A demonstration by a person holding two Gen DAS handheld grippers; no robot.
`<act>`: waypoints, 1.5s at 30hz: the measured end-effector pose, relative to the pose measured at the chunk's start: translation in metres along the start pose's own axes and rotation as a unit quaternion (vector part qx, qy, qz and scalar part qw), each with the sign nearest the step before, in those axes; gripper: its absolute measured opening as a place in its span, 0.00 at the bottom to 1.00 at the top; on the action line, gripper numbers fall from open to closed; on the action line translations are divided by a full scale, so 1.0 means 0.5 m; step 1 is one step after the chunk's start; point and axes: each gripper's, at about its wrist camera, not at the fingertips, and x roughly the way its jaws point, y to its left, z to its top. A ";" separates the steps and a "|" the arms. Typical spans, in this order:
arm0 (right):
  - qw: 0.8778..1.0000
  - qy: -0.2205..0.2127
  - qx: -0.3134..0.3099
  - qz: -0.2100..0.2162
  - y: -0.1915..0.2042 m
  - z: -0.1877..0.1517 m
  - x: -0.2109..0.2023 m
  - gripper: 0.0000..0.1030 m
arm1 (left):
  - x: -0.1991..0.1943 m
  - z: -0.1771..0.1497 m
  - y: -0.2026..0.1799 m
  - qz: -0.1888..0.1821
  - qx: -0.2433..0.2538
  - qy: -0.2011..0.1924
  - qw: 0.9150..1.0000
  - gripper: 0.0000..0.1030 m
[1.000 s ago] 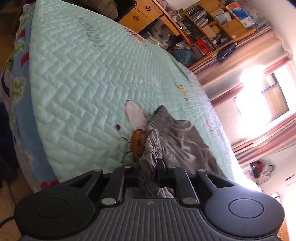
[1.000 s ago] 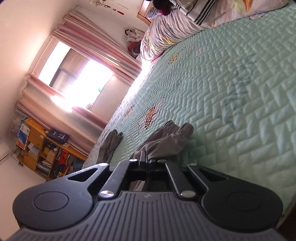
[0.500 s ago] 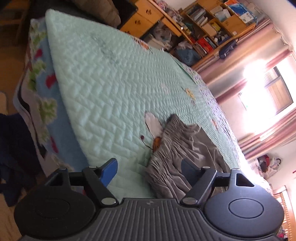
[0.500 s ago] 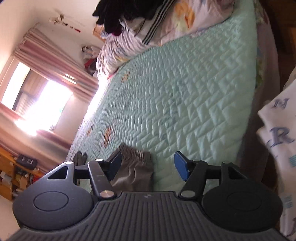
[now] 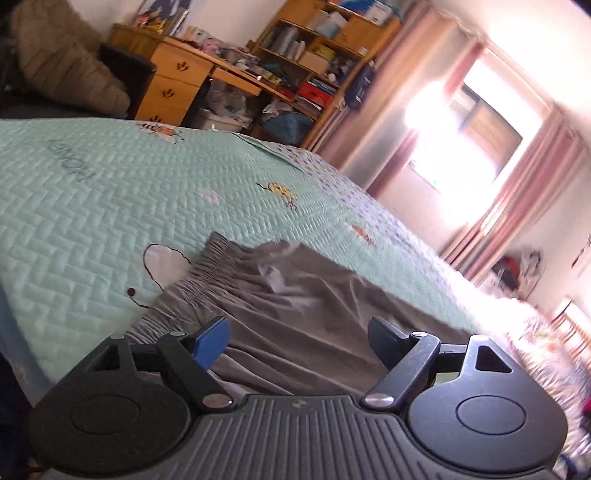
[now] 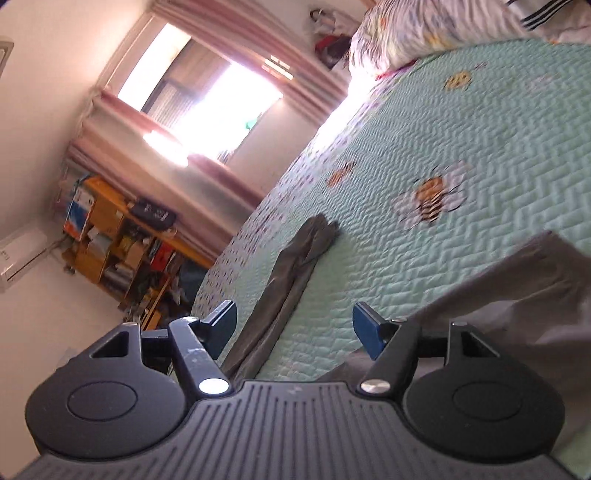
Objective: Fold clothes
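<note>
Grey trousers [image 5: 295, 295] lie spread on the mint quilted bed [image 5: 92, 206], waistband beside the bee print. We see left gripper [image 5: 295, 341] above the waistband, jaws opening, nothing pinched. Right gripper [image 6: 293, 325] between the two legs, jaws opening, also empty.

A lived-in home bedroom: wide bed [image 5: 110, 192] under a mint quilted cover with bees, piled bedding [image 6: 424, 29] at its head, pink curtains [image 5: 517, 192] round a bright window, cluttered wooden bookshelf [image 5: 314, 48] and drawer unit [image 5: 170, 88].
</note>
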 end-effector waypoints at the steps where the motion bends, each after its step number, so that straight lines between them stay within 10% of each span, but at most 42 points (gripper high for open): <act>1: 1.000 0.013 0.001 -0.001 0.011 -0.001 0.040 0.69 | 0.010 -0.014 -0.009 0.004 0.017 -0.002 1.000 0.82; 21: 0.994 0.059 -0.004 -0.094 -0.038 0.139 0.641 0.69 | 0.122 -0.106 -0.043 0.097 0.172 -0.074 0.978 0.98; 22: 0.995 0.048 -0.007 -0.087 -0.038 0.140 0.649 0.68 | 0.126 -0.108 -0.043 0.097 0.174 -0.072 0.977 0.98; 25: 0.995 0.034 -0.035 -0.092 -0.023 0.153 0.666 0.18 | 0.132 -0.110 -0.042 0.100 0.175 -0.065 0.977 0.98; 36: 0.971 -0.053 -0.223 -0.067 0.197 0.255 0.479 0.18 | 0.124 -0.110 -0.035 0.101 0.164 -0.065 0.979 0.98; 41: 0.972 0.008 -0.189 -0.143 0.128 0.279 0.507 0.32 | 0.122 -0.109 -0.035 0.101 0.164 -0.064 0.979 0.98; 45: 0.980 -0.016 -0.152 -0.124 0.072 0.254 0.500 0.31 | 0.126 -0.109 -0.035 0.102 0.166 -0.060 0.979 0.99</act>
